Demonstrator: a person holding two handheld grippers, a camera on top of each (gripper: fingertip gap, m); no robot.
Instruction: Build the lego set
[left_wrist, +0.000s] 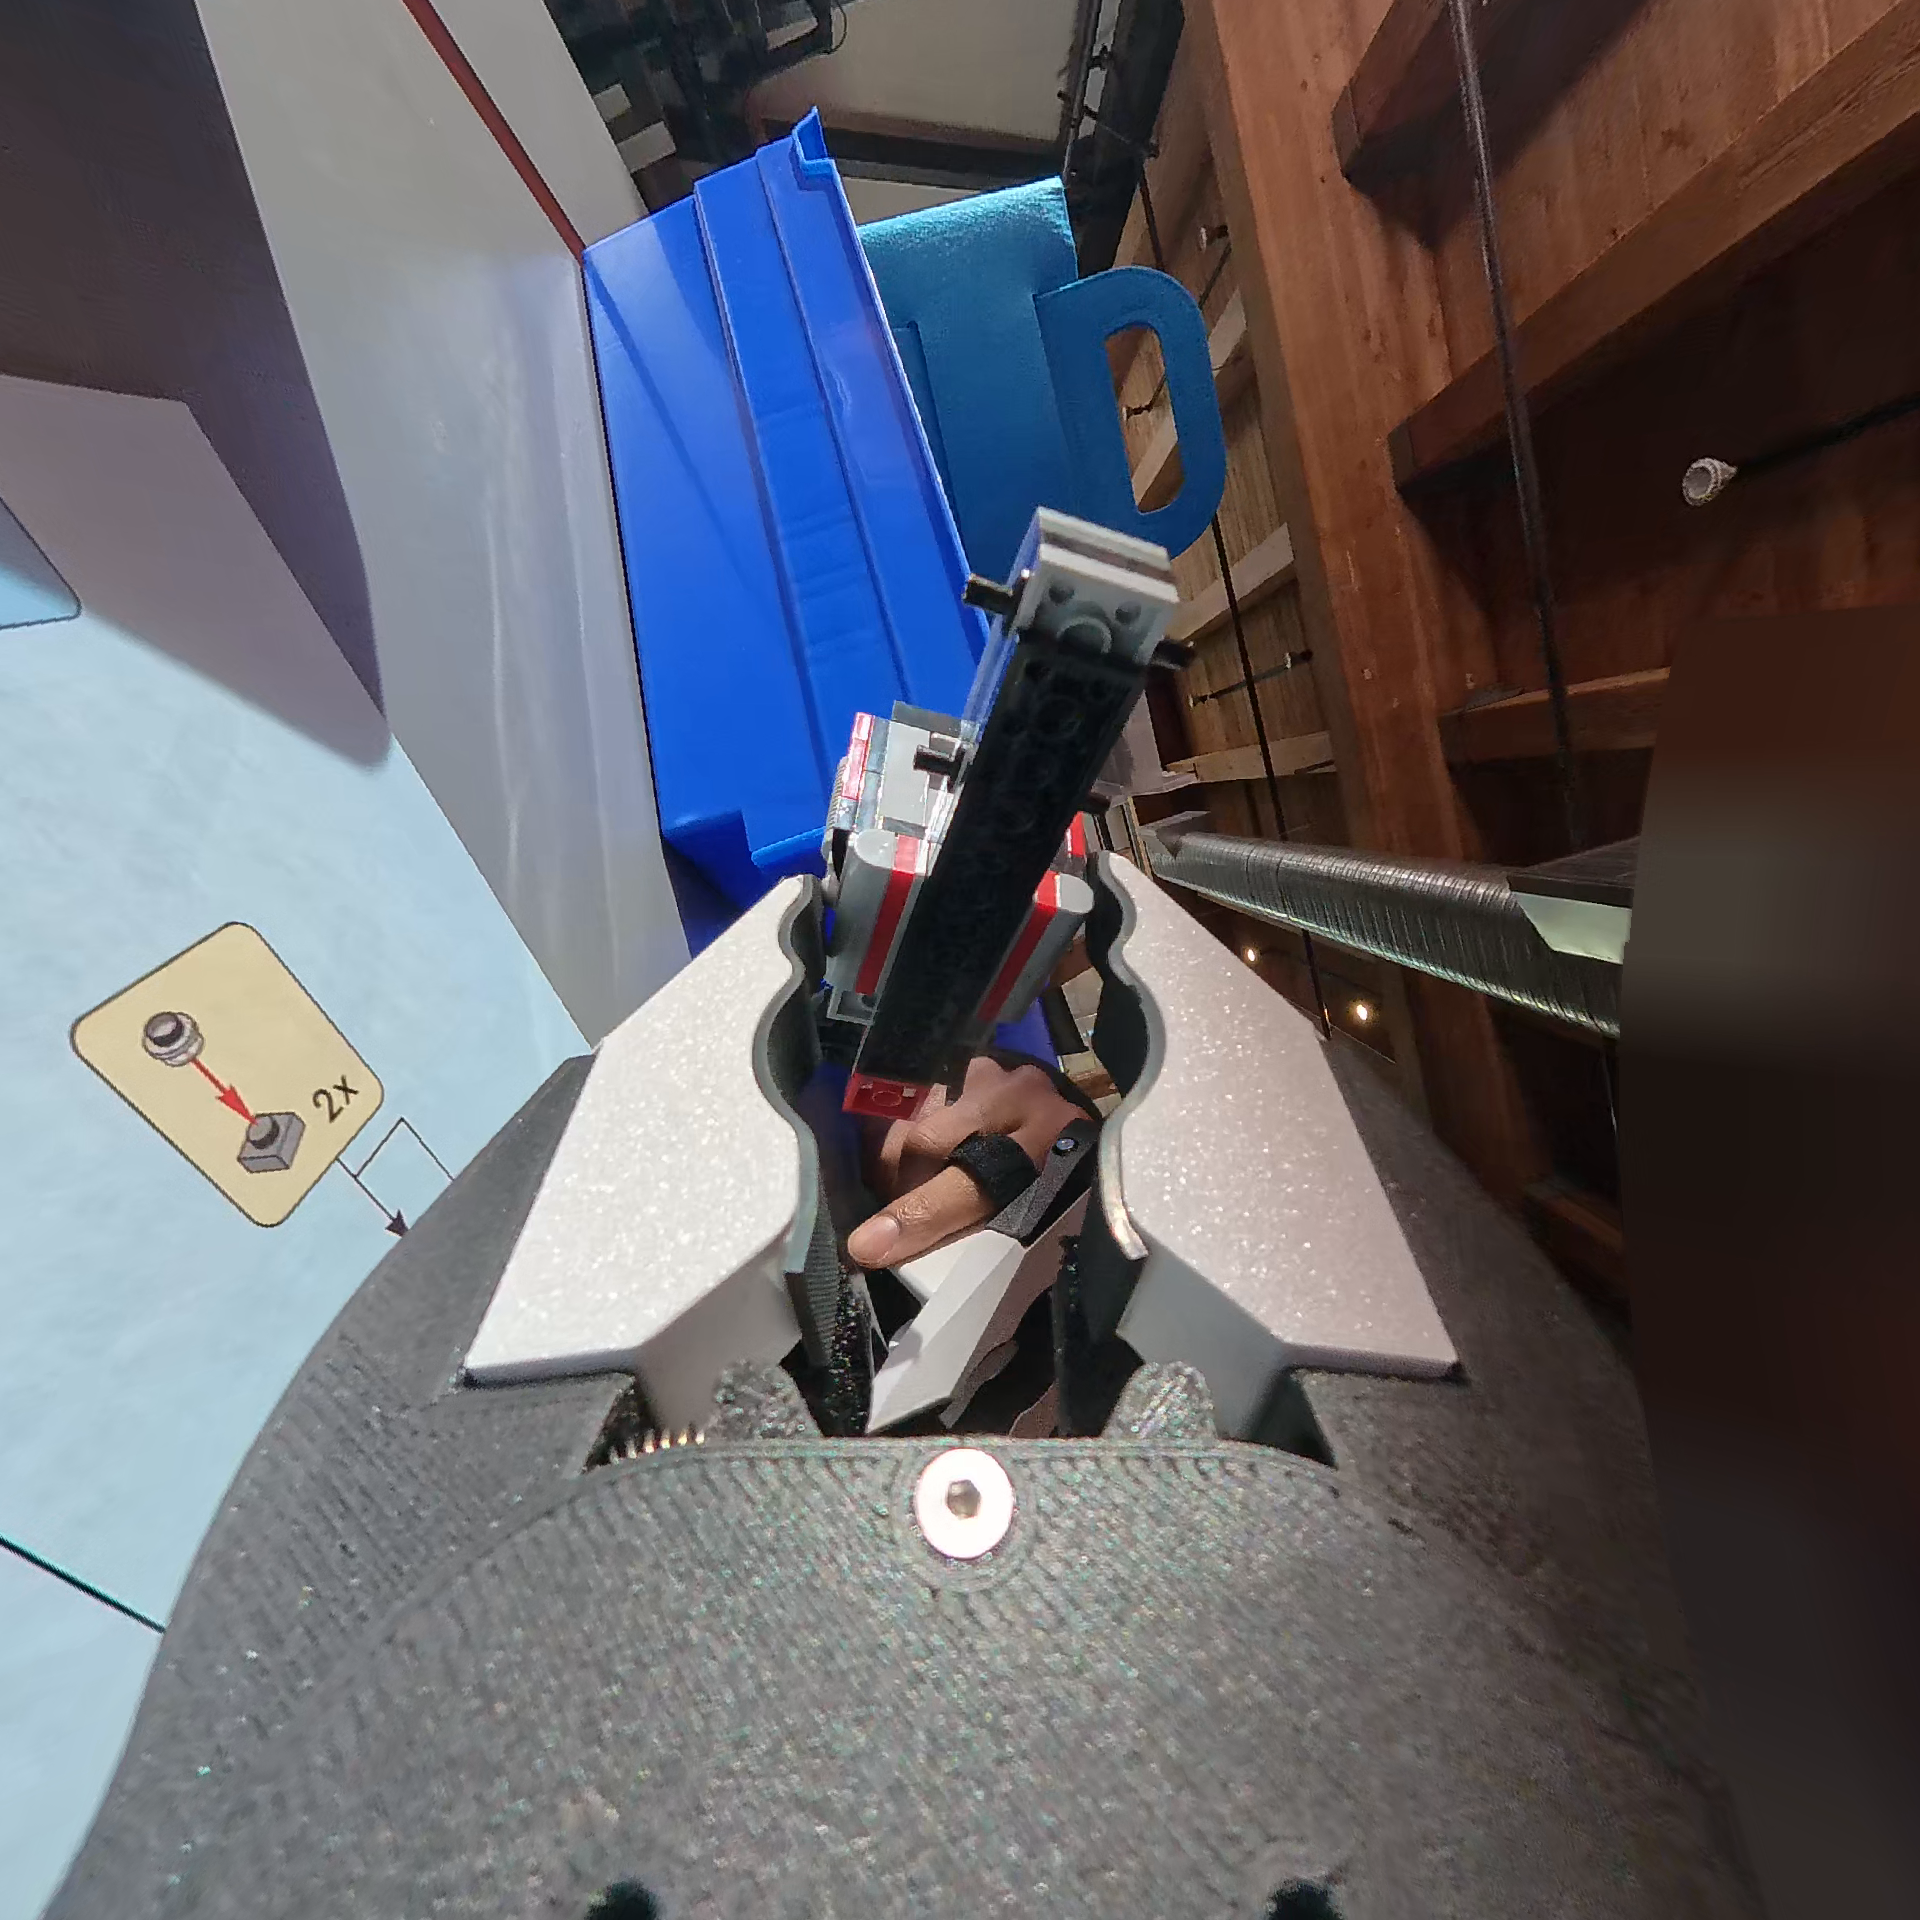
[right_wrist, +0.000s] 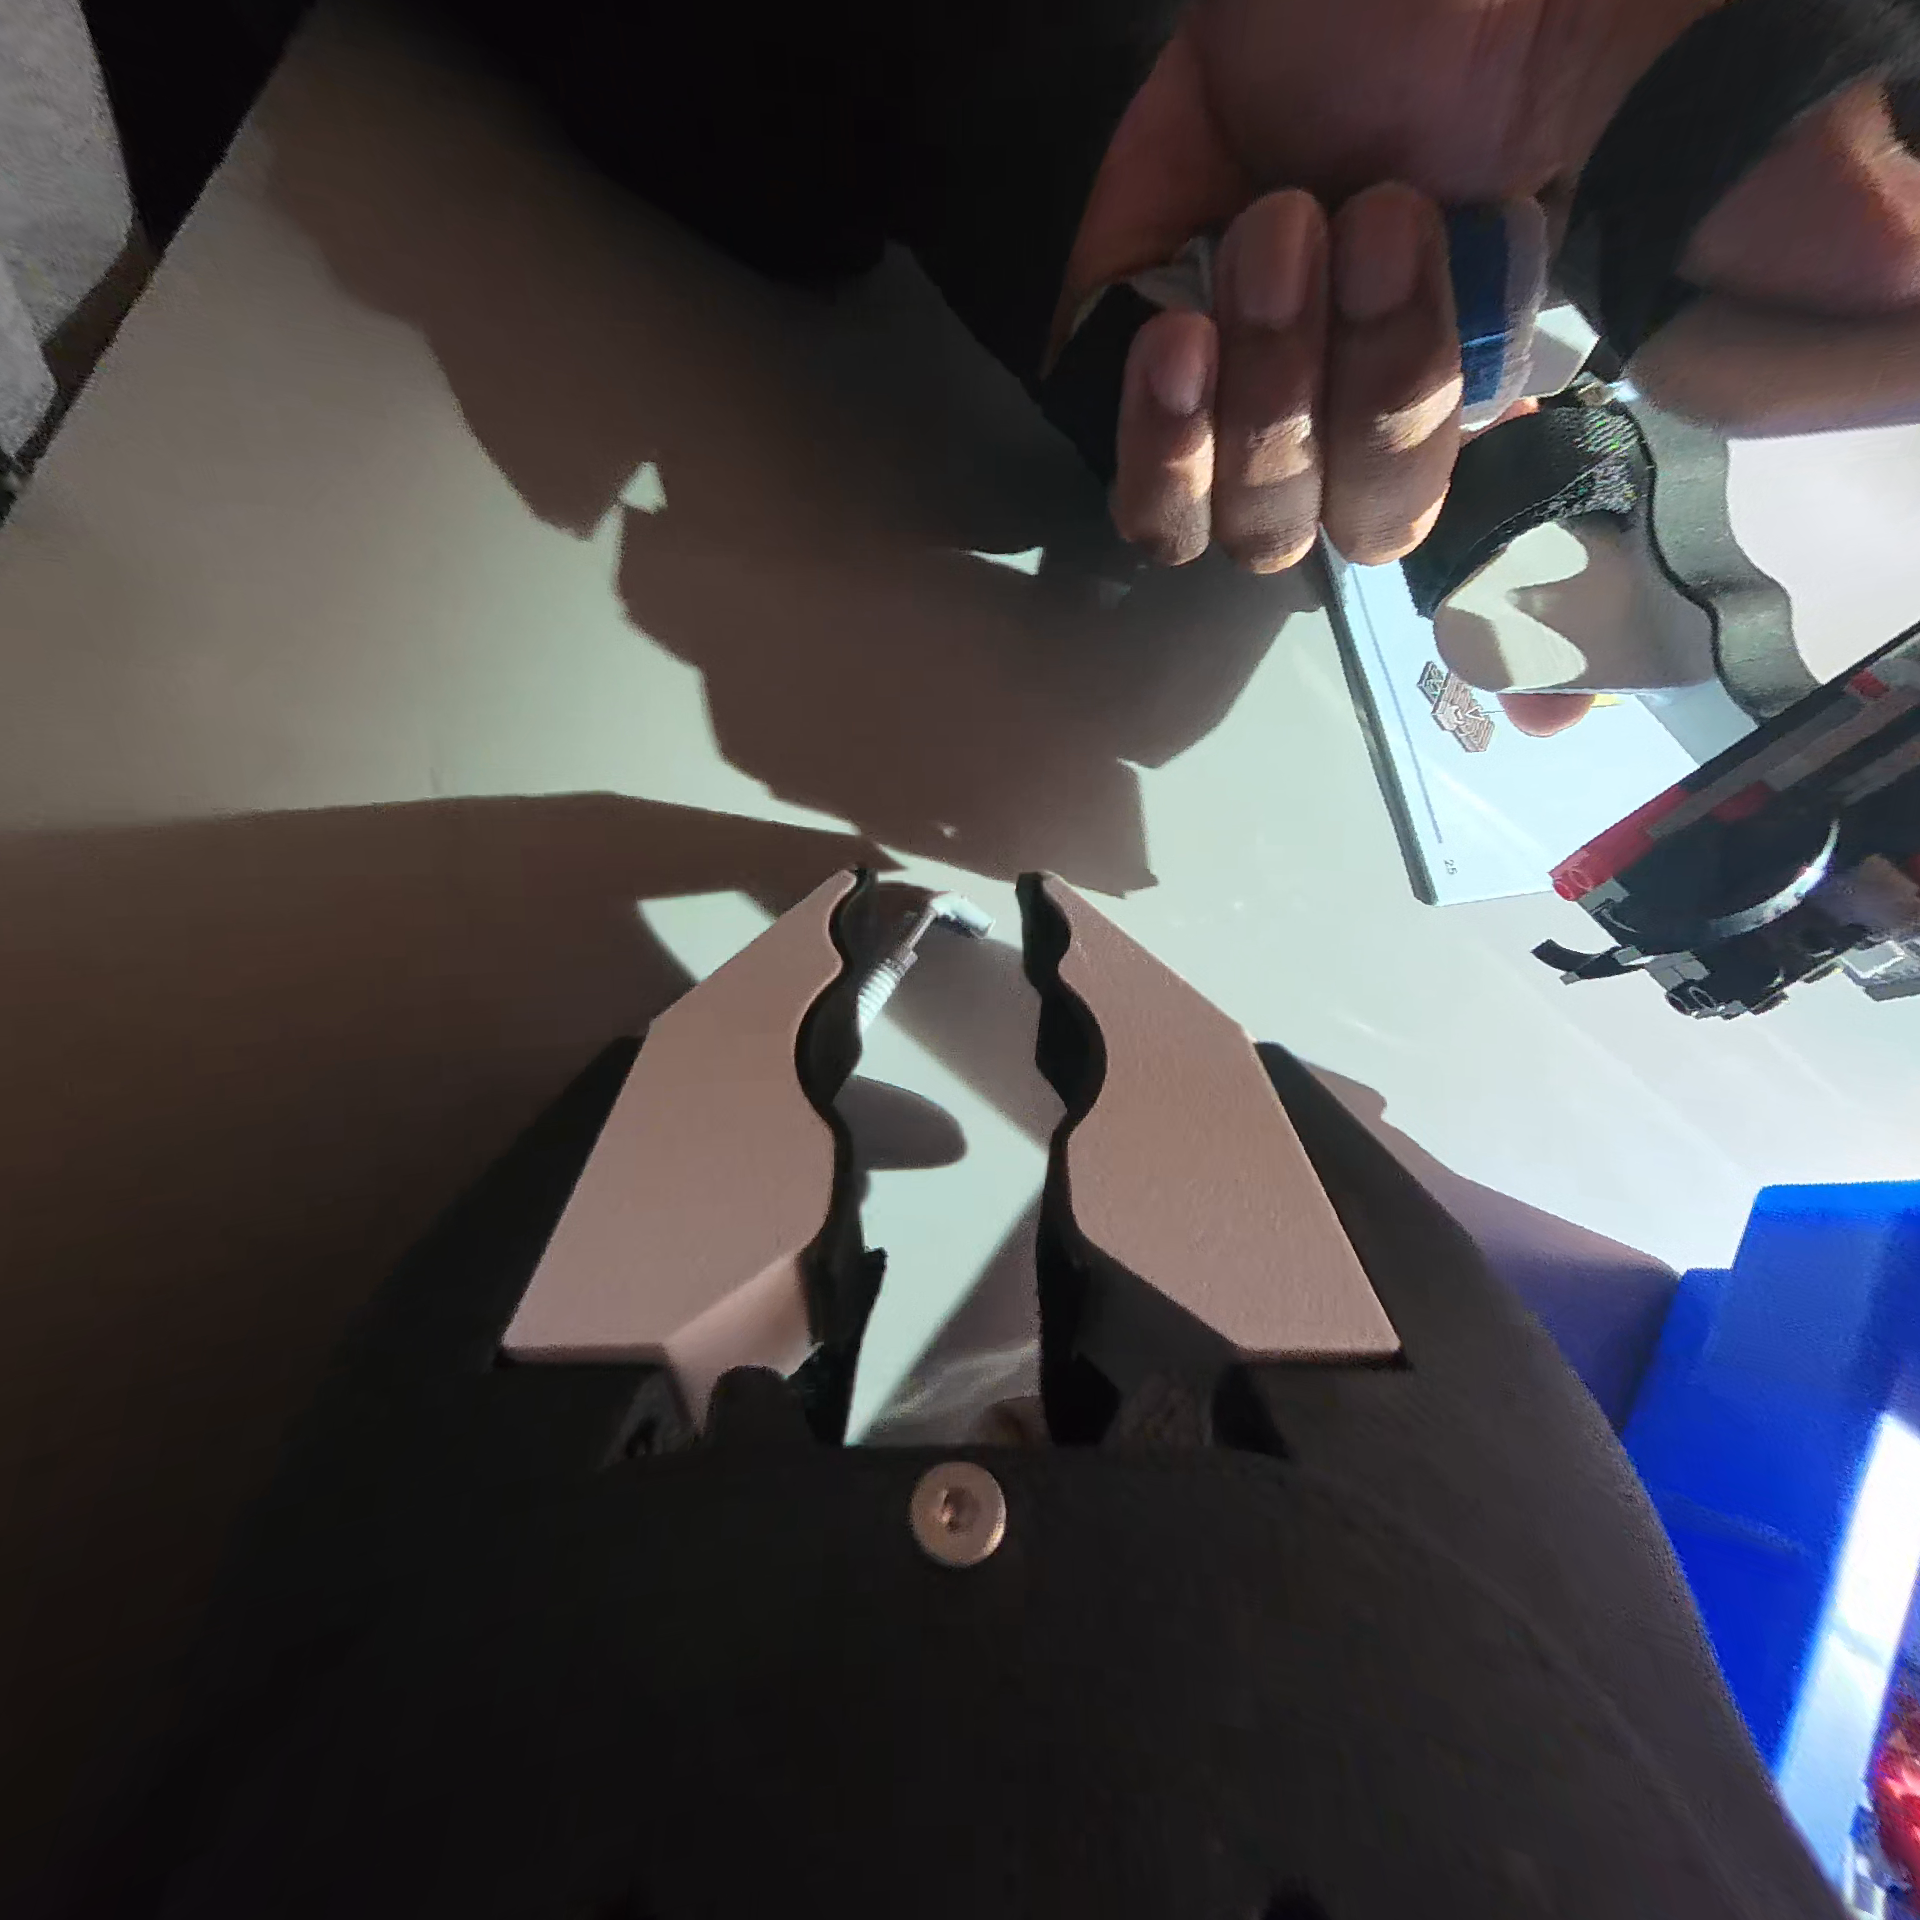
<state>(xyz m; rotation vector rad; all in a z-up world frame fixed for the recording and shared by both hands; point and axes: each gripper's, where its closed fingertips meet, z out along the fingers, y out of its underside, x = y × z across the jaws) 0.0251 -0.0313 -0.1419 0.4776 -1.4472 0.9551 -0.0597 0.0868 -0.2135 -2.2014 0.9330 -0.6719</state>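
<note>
While the left tongs stand clamped on the lego model, the model fills the centre of the left wrist view, its long black plate running from the lower centre up toward a grey end piece in the upper middle. Red and grey bricks sit on both sides of the plate, between the two silver fingers. Behind it stands a blue bin, upper centre, and an instruction booklet covers the left of the frame (a tan parts box is printed on it). Below the model, a person's hand with a black strap on one finger shows through the gap.

The right tongs are apart, with pale counter visible between the fingers. A small white ribbed lego piece lies on the counter near the tips, touching or just beside the left-hand finger in frame; whether it is gripped cannot be told. At upper right of this view a hand grips the other tool, and the same model shows at the right edge, above the booklet. A blue bin occupies the lower right corner. Heavy shadow covers the left half of the counter.
</note>
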